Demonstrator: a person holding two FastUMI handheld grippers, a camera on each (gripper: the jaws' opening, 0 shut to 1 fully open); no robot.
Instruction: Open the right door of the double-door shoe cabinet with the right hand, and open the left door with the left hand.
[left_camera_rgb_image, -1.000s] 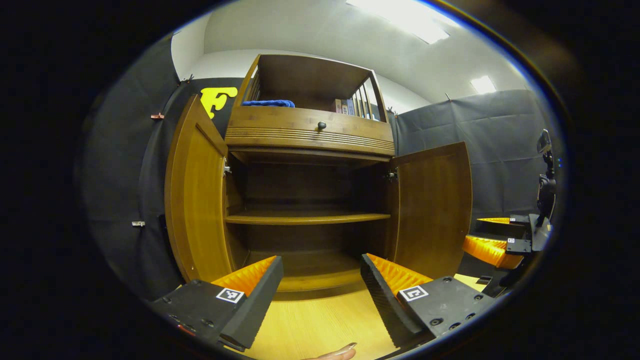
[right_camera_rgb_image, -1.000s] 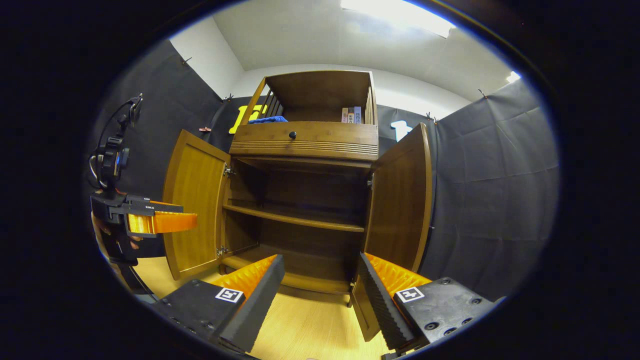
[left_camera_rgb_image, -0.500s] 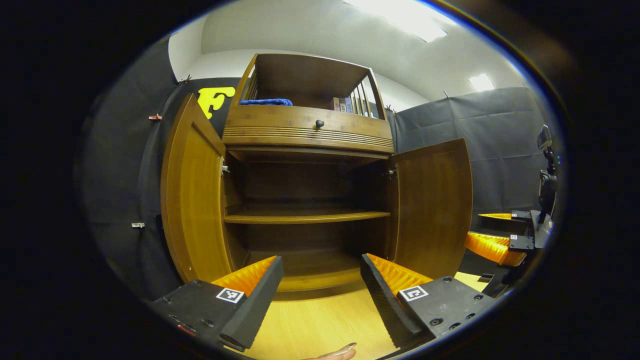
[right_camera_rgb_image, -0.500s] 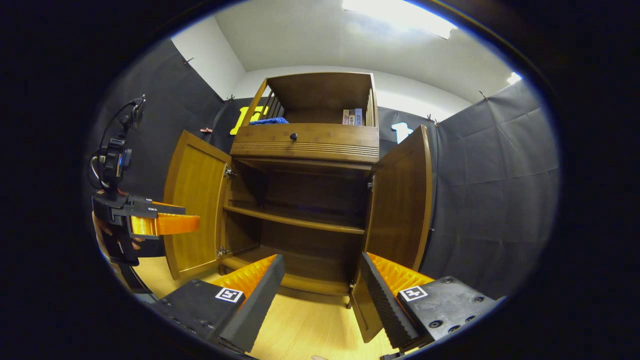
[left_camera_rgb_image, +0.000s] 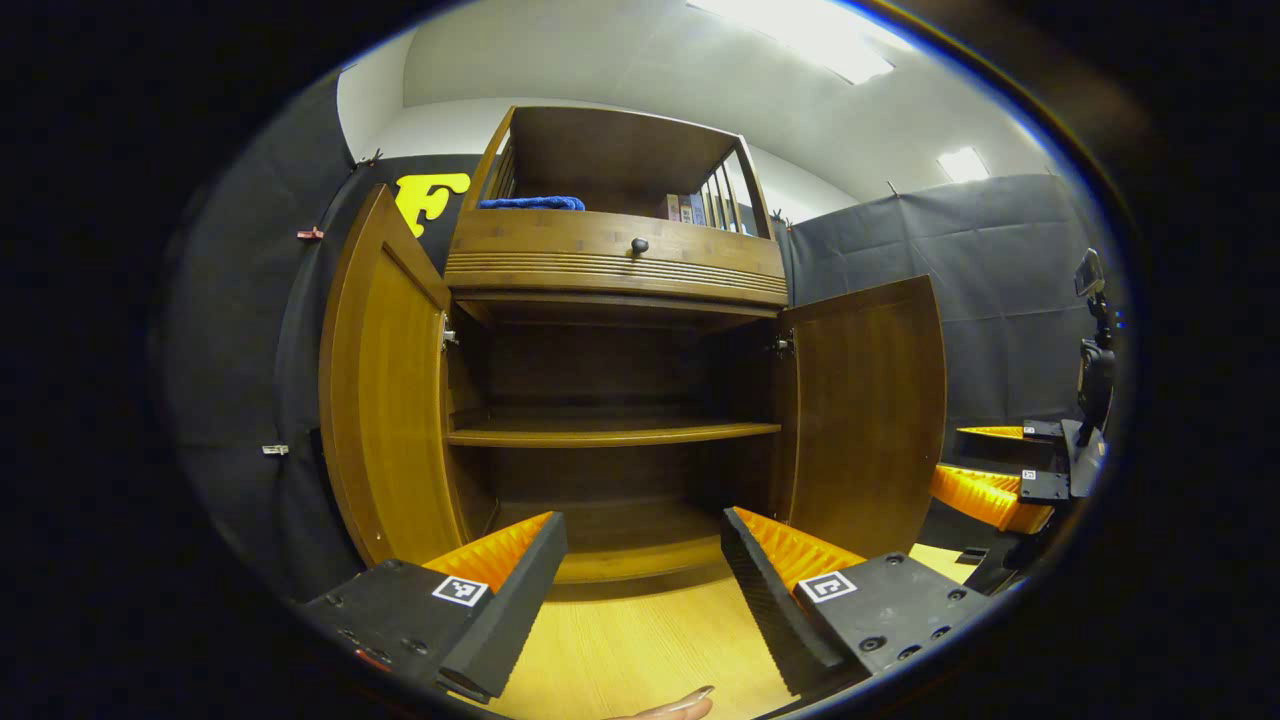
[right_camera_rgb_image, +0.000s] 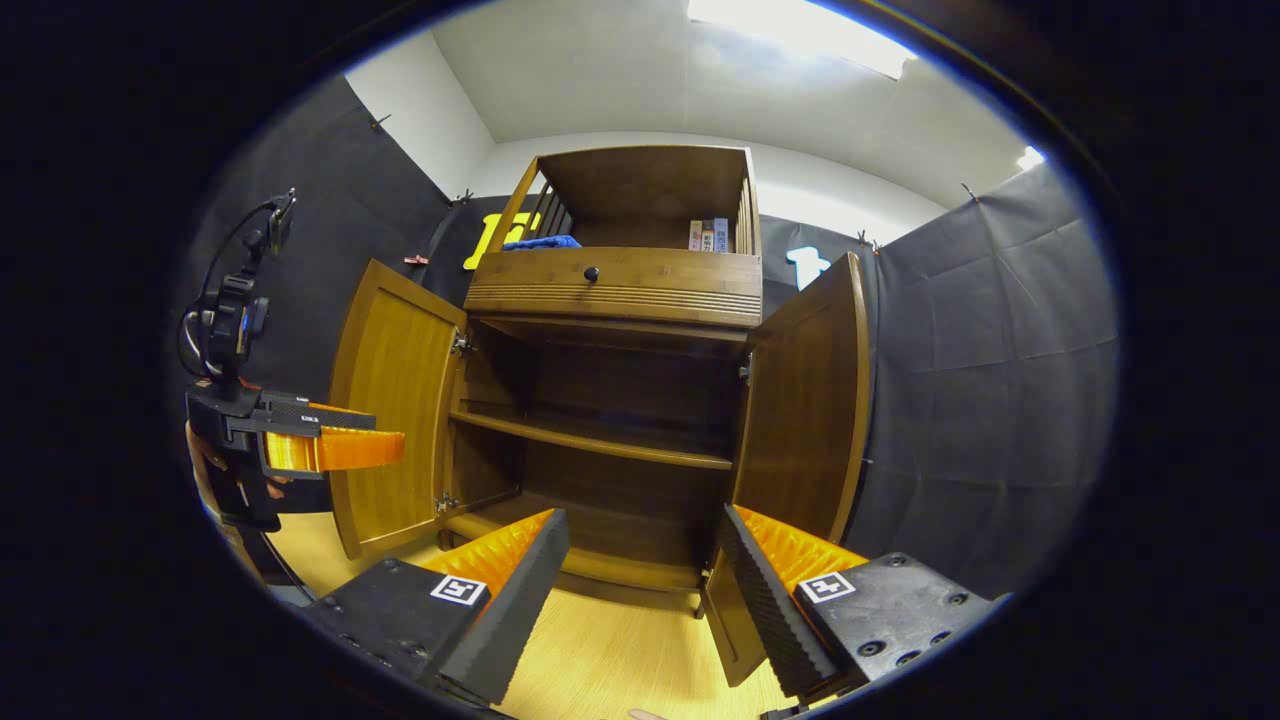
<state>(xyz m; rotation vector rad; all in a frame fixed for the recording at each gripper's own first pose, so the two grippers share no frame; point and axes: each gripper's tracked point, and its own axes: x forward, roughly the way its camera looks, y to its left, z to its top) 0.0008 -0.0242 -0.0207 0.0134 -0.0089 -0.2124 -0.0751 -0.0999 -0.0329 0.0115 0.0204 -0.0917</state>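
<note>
Cabinet (left_camera_rgb_image: 615, 400) straight ahead, left door (left_camera_rgb_image: 385, 400) and right door (left_camera_rgb_image: 865, 410) both swung wide; my left gripper (left_camera_rgb_image: 640, 590) and right gripper (right_camera_rgb_image: 640, 590) spread, holding nothing, near the cabinet base

A shelf (left_camera_rgb_image: 610, 433) sits between left door (left_camera_rgb_image: 385, 390) and right door (left_camera_rgb_image: 865, 410).

bright ceiling panels (left_camera_rgb_image: 800, 40) glare overhead; cabinet interior (left_camera_rgb_image: 610, 380) dim, perhaps slightly soft; edges bow.
</note>
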